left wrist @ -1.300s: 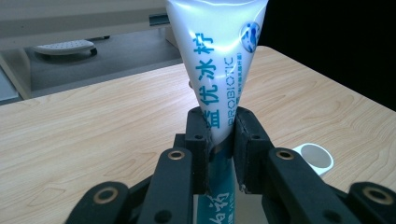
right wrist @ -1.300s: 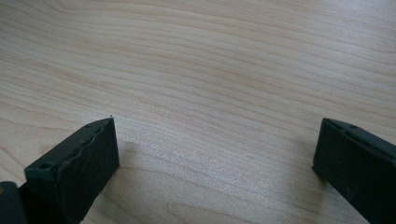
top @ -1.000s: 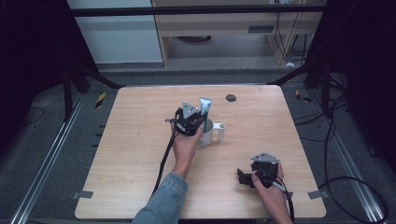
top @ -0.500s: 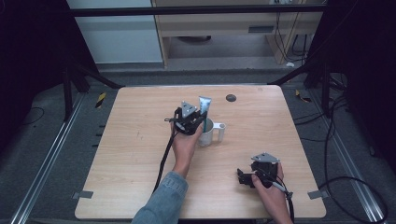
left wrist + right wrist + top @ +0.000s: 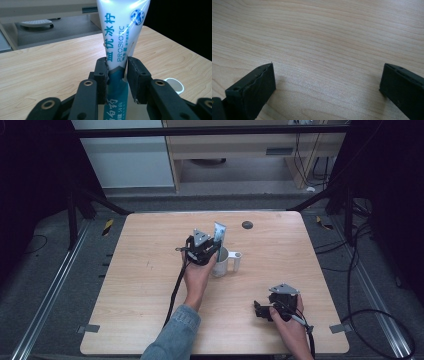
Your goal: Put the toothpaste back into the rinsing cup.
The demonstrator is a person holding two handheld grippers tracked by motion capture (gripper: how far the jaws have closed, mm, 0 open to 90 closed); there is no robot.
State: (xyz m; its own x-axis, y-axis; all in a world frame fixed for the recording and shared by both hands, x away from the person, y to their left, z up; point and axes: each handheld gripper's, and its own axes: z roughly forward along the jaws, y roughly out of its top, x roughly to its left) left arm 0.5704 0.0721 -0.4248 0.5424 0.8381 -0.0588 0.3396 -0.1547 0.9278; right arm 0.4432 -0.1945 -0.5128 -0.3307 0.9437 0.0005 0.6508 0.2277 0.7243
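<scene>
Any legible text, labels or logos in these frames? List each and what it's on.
"PROBIOTIC" runs lengthwise along the white toothpaste tube clamped in the left gripper.
"益优冰柠", large blue characters, runs beside it on the same tube.
A line of smaller characters next to "PROBIOTIC" is too small to read.
White characters on the tube's teal lower section are cut off, unreadable.
A round blue emblem near the tube's top is blurred by glare.

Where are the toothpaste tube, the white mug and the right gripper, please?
toothpaste tube (image 5: 119, 32), left gripper view, printed white body above the jaws.
white mug (image 5: 235, 262), high view, its handle.
right gripper (image 5: 257, 310), high view, between its fingertips.
</scene>
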